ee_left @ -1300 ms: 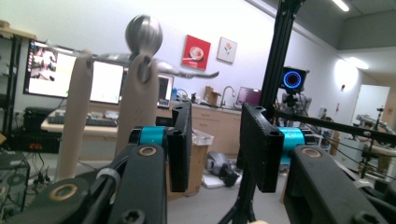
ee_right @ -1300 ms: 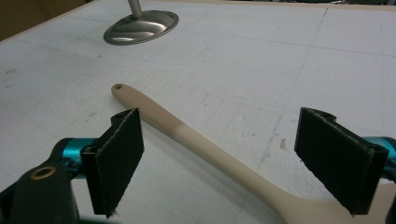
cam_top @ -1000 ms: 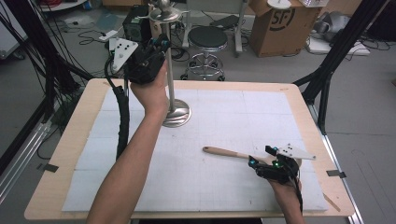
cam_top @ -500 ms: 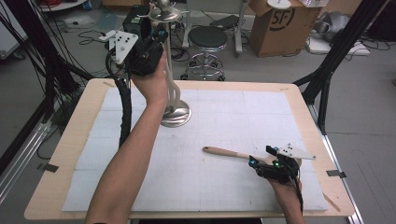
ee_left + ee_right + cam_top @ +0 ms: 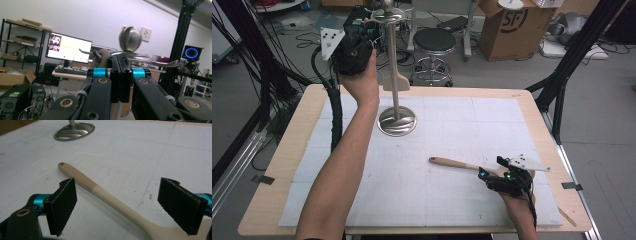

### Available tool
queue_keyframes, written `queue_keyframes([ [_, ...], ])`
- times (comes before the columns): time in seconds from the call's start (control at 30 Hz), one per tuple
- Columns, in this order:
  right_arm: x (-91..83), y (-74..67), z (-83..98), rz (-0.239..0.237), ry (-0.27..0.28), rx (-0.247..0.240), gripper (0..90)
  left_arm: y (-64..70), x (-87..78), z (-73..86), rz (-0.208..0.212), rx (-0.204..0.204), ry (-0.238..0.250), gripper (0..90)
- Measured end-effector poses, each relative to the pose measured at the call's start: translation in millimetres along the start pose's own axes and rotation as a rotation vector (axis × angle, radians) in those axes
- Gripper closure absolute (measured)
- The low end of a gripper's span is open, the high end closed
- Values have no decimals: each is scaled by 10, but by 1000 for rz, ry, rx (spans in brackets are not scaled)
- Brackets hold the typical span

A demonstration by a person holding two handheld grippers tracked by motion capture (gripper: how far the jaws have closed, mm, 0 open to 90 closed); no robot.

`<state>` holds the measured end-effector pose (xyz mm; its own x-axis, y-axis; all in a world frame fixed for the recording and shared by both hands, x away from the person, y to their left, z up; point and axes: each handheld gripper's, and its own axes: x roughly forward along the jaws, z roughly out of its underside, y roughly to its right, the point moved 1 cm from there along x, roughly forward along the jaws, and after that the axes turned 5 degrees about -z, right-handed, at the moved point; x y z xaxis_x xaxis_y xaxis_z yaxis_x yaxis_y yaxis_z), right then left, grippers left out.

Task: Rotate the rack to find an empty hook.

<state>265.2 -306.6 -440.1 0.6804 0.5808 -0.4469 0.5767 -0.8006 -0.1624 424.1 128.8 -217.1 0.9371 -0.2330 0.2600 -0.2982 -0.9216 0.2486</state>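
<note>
Steel stand point(image 5: 396, 120) rises from the white-matted surface point(image 5: 452, 210); up by its hooked top the left gripper point(image 5: 362, 37) hangs with jaws pressed together, a beige spatula point(image 5: 396, 80) dangling just beside it; low at the near right, the right gripper point(image 5: 499, 179) gapes wide around a wooden spatula point(image 5: 110, 197) lying flat, pads clear of it.

The left gripper point(image 5: 371, 31), jaws closed, now sits higher and farther back than before, beside the top hooks of the metal stand point(image 5: 396, 75); a hanging spatula point(image 5: 395, 80) is now unobscured.
</note>
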Motion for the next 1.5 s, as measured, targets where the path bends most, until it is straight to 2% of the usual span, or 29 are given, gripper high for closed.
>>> queue_keyframes([
  [0.1, -4, -5, 1, 3, -3, 4, 147, -52, 5, 8, -2, -11, -15, 898],
  [0.17, -4, -10, 1, 2, -2, 6, 147, -37, -14, 9, 2, -11, -21, 898],
  [0.27, 0, -15, 1, -1, -2, -2, 147, 48, -88, 30, 31, -9, -9, 898],
  [0.37, 8, -33, -1, -3, -5, -5, 147, 121, -134, 76, 48, 1, -21, 899],
  [0.53, 8, -49, 0, -3, -6, -6, 147, 323, -149, 140, 106, 50, -42, 900],
  [0.63, 8, -42, 0, -1, -7, -2, 148, 442, -131, 113, 128, 57, -33, 900],
  [0.7, 3, -40, 0, -3, -5, -4, 147, 484, -104, 65, 131, 46, -17, 900],
  [0.8, -9, -29, 1, 0, 0, 0, 147, 525, -76, -11, 138, 61, -1, 899],
  [0.87, -16, -18, 0, 1, 2, 4, 147, 510, -55, -32, 130, 74, -9, 899],
  [1.0, -25, -18, -1, 0, 3, 7, 147, 406, -41, -26, 89, 50, -22, 900],
  [1.17, -24, -16, -1, -1, 3, 6, 147, 329, -66, -78, 85, 38, 3, 900],
  [1.37, -18, -26, -1, -1, 1, 1, 147, 195, -75, -112, 53, 26, -1, 900],
  [1.4, -17, -26, -1, 0, 1, 2, 147, 177, -75, -113, 51, 16, -2, 899],
  [1.5, -11, -23, 0, -1, 1, -3, 147, 160, -93, -118, 53, 21, -7, 899],
])
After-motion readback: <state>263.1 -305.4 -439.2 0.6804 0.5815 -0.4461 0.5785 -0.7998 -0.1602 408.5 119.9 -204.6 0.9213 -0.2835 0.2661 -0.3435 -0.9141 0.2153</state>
